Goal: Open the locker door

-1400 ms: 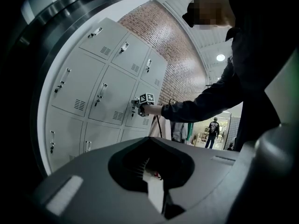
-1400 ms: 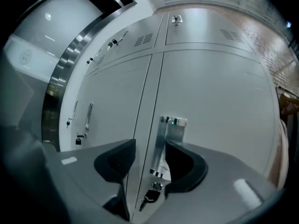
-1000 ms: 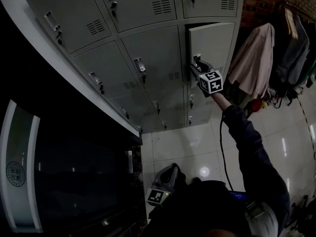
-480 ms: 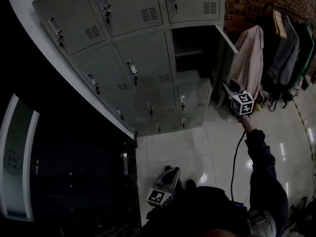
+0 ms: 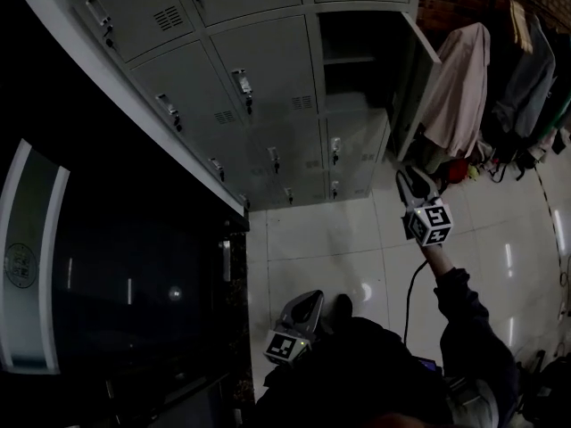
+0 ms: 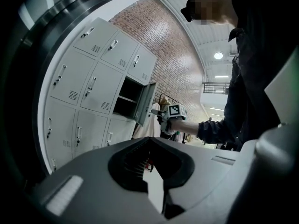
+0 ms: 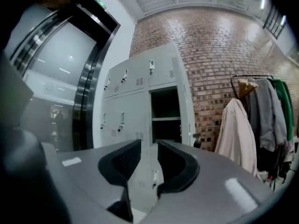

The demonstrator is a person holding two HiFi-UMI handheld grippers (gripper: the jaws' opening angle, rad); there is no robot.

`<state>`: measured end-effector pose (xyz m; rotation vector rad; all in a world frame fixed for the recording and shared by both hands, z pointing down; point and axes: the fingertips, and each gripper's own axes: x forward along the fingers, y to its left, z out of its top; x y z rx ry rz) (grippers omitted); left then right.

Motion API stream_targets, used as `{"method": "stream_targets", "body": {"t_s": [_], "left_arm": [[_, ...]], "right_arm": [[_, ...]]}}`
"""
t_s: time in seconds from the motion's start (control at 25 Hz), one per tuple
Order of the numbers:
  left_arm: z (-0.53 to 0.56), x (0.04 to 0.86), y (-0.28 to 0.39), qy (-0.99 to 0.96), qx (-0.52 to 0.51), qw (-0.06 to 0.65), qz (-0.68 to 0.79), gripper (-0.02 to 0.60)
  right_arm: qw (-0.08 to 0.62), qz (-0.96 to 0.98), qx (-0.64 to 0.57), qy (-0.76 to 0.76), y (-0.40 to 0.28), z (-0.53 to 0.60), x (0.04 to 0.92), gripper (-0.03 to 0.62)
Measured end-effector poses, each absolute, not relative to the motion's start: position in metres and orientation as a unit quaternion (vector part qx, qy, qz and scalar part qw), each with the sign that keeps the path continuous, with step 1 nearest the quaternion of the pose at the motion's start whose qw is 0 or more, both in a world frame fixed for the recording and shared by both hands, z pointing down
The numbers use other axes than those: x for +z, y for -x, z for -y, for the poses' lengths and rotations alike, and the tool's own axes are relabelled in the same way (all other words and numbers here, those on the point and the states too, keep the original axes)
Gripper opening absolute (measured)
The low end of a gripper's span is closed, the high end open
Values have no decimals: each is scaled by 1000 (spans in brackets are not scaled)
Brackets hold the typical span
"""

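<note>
Hanging open: locker door [image 5: 412,87], swung wide, compartment exposed.
Right gripper [image 5: 416,185]: held clear of the door; jaws just narrowed, apart, empty.
Left gripper [image 5: 305,303]: clenched, empty, held low as unneeded.

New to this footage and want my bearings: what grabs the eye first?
One grey metal locker door stands open at upper right of the head view, baring a dark shelved compartment. Below it the right gripper points there, nothing between its jaws, which have just been closing; a pale coat hangs beside.
</note>
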<state>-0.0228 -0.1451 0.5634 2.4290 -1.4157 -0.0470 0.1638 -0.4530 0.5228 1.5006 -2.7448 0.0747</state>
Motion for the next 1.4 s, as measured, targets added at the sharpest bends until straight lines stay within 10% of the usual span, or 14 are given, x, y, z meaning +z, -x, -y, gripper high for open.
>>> {"method": "stream_targets", "body": {"t_s": [0.64,1.4], "left_arm": [[-25,562,61,-853,-37,154,497,15],[-142,558,54,-856,-72,135,494,15]], "right_arm": [[48,917,41,-394,-33,35,551,2],[62,945,34,-319,-4,-105,540,2]]}}
